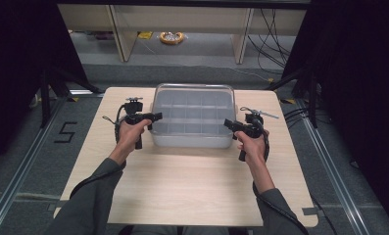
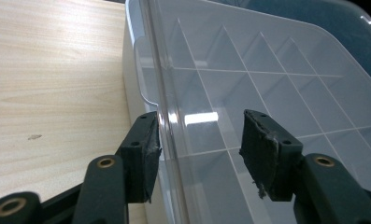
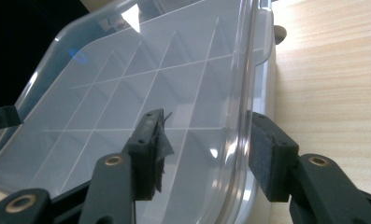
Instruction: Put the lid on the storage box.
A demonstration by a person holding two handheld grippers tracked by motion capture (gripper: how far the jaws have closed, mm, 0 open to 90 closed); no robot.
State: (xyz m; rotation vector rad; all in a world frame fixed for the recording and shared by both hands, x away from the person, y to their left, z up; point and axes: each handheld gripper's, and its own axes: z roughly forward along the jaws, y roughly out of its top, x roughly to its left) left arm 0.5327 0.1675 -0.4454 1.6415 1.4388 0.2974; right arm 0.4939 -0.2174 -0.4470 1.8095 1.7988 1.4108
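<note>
Two grippers flank a clear plastic divided box (image 1: pixel 192 117) mid-table.
Left gripper (image 1: pixel 155 116) and right gripper (image 1: pixel 227 123) straddle its lid's side edges, jaws parted; the gripper views reveal gaps at the pads.

text: "5" | on: floor (image 1: pixel 45 147) left of table (image 1: pixel 192 196) (black tape figure) | other text: none

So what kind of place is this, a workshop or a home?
Most likely a lab or recording studio rather than a home: black curtains flank a lone wooden table, metal rails and taped floor markings run alongside, and loose cables trail across the floor behind.
</note>
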